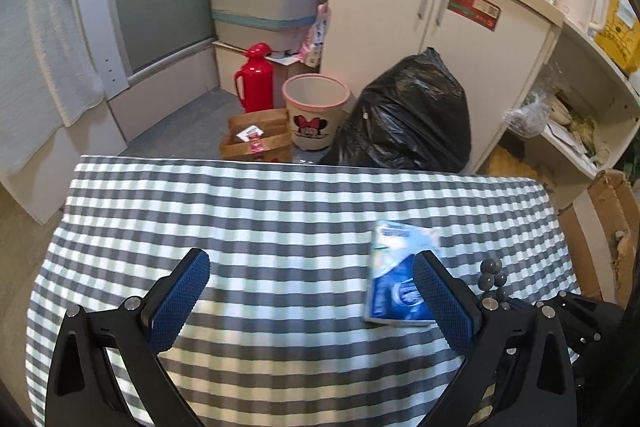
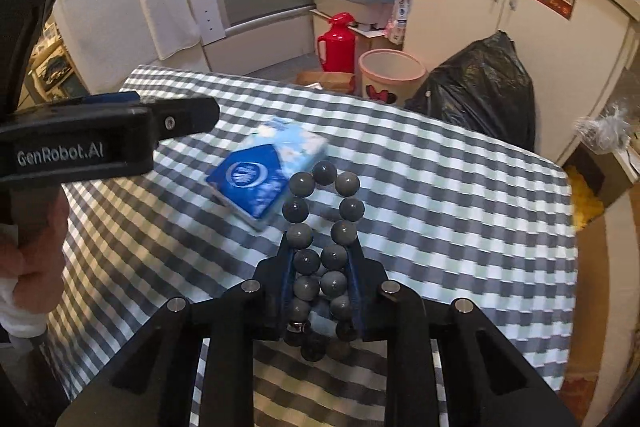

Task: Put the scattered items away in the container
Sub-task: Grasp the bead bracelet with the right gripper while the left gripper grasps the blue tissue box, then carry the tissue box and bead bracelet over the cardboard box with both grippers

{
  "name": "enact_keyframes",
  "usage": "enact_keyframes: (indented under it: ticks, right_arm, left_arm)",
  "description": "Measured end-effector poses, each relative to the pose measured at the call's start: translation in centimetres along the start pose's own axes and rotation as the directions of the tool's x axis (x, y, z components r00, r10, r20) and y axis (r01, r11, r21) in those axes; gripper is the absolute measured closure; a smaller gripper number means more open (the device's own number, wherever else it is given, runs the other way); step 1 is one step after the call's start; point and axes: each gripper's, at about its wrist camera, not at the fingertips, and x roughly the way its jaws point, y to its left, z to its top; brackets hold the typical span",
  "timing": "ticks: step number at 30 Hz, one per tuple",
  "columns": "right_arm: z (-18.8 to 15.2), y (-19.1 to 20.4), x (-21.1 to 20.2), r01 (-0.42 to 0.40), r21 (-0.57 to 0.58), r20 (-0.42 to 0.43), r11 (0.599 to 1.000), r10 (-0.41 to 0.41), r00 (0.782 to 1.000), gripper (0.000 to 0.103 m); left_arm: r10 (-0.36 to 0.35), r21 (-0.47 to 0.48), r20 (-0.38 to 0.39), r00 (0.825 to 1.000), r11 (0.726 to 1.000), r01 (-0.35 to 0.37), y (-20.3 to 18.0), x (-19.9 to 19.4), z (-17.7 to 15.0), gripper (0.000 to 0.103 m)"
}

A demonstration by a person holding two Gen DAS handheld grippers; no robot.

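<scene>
A blue tissue pack [image 1: 394,279] lies on the grey-and-white checked tablecloth [image 1: 260,211]. My left gripper [image 1: 312,261] hovers open over the cloth, its right finger just beside the pack and nothing between the pads. My right gripper [image 2: 322,251] is shut on a loop of grey beads [image 2: 324,173], held above the cloth just right of the tissue pack [image 2: 260,179]. The beads [image 1: 492,273] also show at the right of the left wrist view. A wooden box [image 1: 256,141] with small packets inside stands on the floor beyond the table's far edge.
Behind the table stand a pink cartoon-mouse bin [image 1: 316,111], a full black rubbish bag [image 1: 408,119], a red flask [image 1: 254,79] and a white cabinet [image 1: 432,15]. A cardboard box [image 1: 612,231] sits at the table's right. A hand [image 2: 24,259] holds the left gripper [image 2: 200,113].
</scene>
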Motion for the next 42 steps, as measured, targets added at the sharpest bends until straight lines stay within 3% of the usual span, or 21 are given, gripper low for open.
enact_keyframes:
  ticks: [9, 11, 15, 18, 21, 28, 42]
  right_arm:
    - [-0.6, -3.1, -1.2, 0.037, 0.048, 0.008, 0.998, -0.037, 0.999, 0.08]
    - [-0.7, -3.6, -1.5, 0.039, 0.056, 0.01, 0.998, -0.039, 0.999, 0.08]
    - [-0.9, -4.3, -2.0, 0.044, 0.064, 0.017, 0.997, -0.045, 0.999, 0.08]
    - [-1.0, -4.9, -2.4, 0.046, 0.072, 0.023, 0.996, -0.047, 0.999, 0.08]
    - [-1.1, -5.2, -2.8, 0.046, 0.078, 0.031, 0.996, -0.049, 0.998, 0.08]
    - [-0.9, -5.3, -4.1, 0.049, 0.089, 0.064, 0.995, -0.055, 0.996, 0.08]
    - [-0.7, -5.1, -8.4, 0.064, 0.09, 0.133, 0.994, -0.076, 0.988, 0.08]
  left_arm:
    - [-0.046, 0.054, -0.037, 0.998, 0.997, 0.048, -3.5, 2.3, 0.0, 0.0]
    - [-0.044, 0.07, -0.049, 0.998, 0.996, 0.048, -4.2, 2.9, -0.2, 0.004]
    - [-0.03, 0.092, -0.087, 0.996, 0.995, 0.038, -5.1, 4.3, -0.7, 0.017]
    - [-0.027, 0.096, -0.109, 0.994, 0.995, 0.037, -5.4, 5.0, -1.3, 0.037]
    - [-0.015, 0.108, -0.097, 0.995, 0.994, 0.026, -5.7, 4.8, -1.5, 0.05]
    - [-0.028, 0.115, -0.08, 0.996, 0.993, 0.037, -6.4, 3.6, -0.9, 0.05]
    - [-0.039, 0.131, 0.035, 0.999, 0.991, 0.034, -8.1, -2.4, 0.7, 0.05]
